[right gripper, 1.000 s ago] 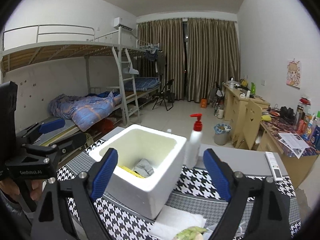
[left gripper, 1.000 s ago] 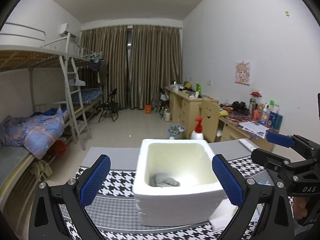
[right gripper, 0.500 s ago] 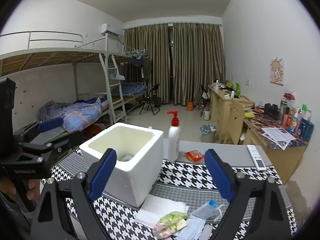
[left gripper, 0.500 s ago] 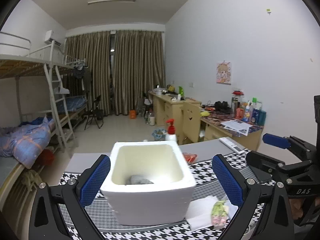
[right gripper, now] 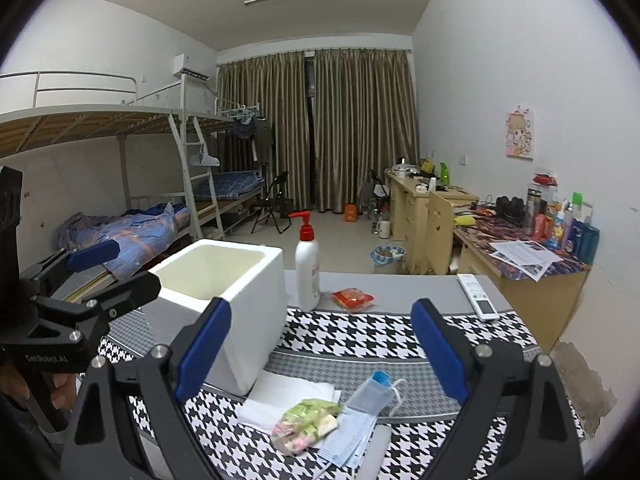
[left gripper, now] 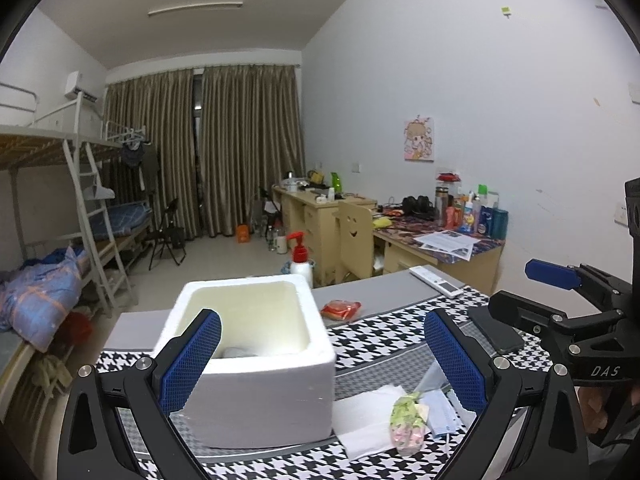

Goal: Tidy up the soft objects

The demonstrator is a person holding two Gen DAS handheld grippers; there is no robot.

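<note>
1. Foam makes up the white box (left gripper: 256, 364) in the left wrist view; it stands on the houndstooth-covered worktop (left gripper: 384, 332) with something grey lying in its bottom. The left hand-held gripper (left gripper: 320, 360) hangs over the near side of the box, blue pads spread wide and holding nothing. To the right of the box lie a white tissue (left gripper: 368, 420), a crumpled green-and-pink packet (left gripper: 406, 424) and a blue face mask (left gripper: 440, 416), touching one another.

2. From the right wrist view, the right hand-held gripper (right gripper: 320, 352) is likewise spread and empty above that same pile. The packet (right gripper: 306, 424) rests partly on the tissue (right gripper: 280, 396) and on the mask (right gripper: 352, 428).

3. All three look light, limp and easily crushed. The packet's film may slip, so a pinch across its bunched middle seems safest; the mask would best be taken by its pleated body, not its ear loop. The tissue probably needs a shallow pinch at a raised fold.
</note>
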